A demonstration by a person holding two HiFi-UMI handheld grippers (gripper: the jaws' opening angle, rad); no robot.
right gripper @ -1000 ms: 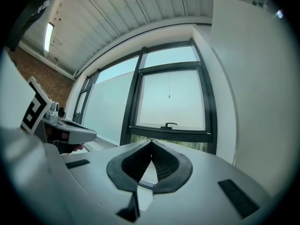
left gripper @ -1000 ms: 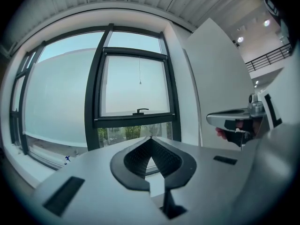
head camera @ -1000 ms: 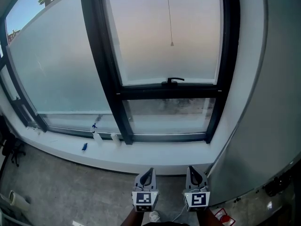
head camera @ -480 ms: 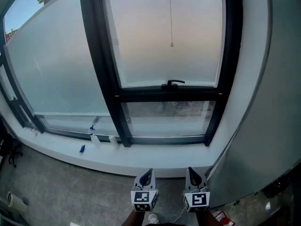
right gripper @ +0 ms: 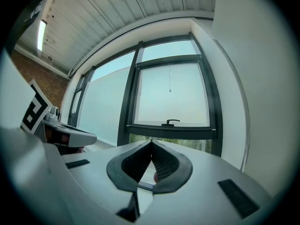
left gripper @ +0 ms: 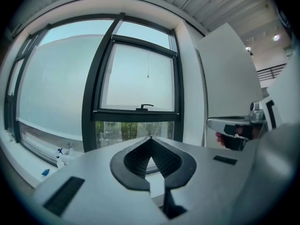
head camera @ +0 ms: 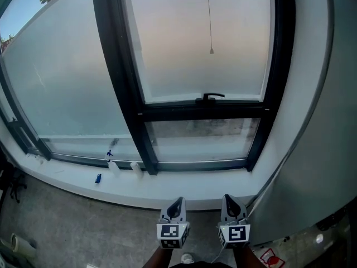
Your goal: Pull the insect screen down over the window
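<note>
A black-framed window (head camera: 203, 66) fills the wall ahead, with a black handle (head camera: 210, 97) on its lower rail. A thin pull cord (head camera: 210, 21) with a small weight (head camera: 211, 51) at its end hangs in front of the upper pane; the cord (left gripper: 148, 63) shows in the left gripper view and again as cord (right gripper: 169, 78) in the right gripper view. The screen itself is out of sight above. My left gripper (head camera: 176, 203) and right gripper (head camera: 228, 199) sit side by side low in the head view, both shut and empty, well short of the window.
A white sill (head camera: 167, 186) runs under the window, carrying small spray bottles (head camera: 114, 162) and a blue object (head camera: 98, 178). A large frosted pane (head camera: 67, 77) lies to the left, a white wall panel (head camera: 323, 127) to the right. Grey floor (head camera: 83, 228) lies below.
Both grippers have drifted slightly toward the window, and the window sits a little larger and farther right in the head view. Jaws stay shut.
</note>
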